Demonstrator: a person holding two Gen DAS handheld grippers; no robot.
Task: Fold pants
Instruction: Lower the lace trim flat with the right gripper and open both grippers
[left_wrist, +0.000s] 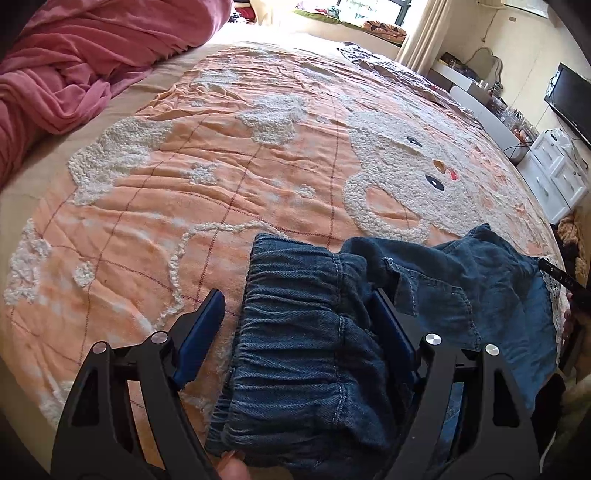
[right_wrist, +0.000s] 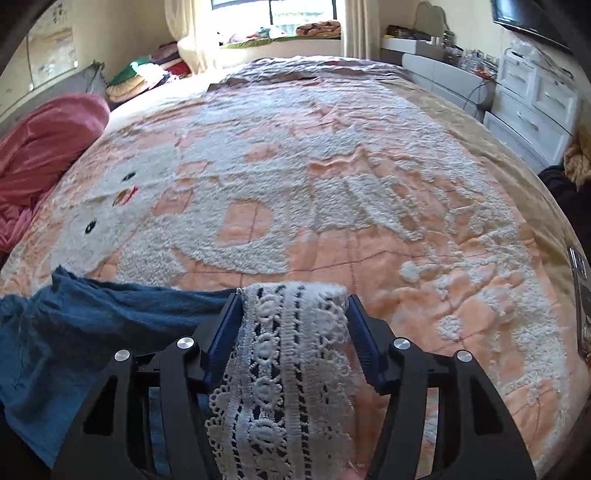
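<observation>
Blue denim pants lie at the near edge of the bed. In the left wrist view their gathered elastic waistband (left_wrist: 295, 332) lies between the fingers of my left gripper (left_wrist: 299, 306), whose jaws stand wide apart around it. The pants' legs (left_wrist: 491, 295) stretch to the right. In the right wrist view the white lace hem (right_wrist: 291, 350) of the pants lies between the fingers of my right gripper (right_wrist: 293, 314), jaws apart and not pinching it. The denim (right_wrist: 74, 332) spreads to the left. The right gripper's tip shows at the left wrist view's right edge (left_wrist: 561, 277).
An orange bedspread with a white fluffy cat pattern (left_wrist: 258, 166) covers the bed. A pink blanket (left_wrist: 74, 55) is heaped at the far left. White drawers (right_wrist: 532, 99) and a dresser stand along the right wall. Folded clothes (right_wrist: 147, 77) are stacked near the window.
</observation>
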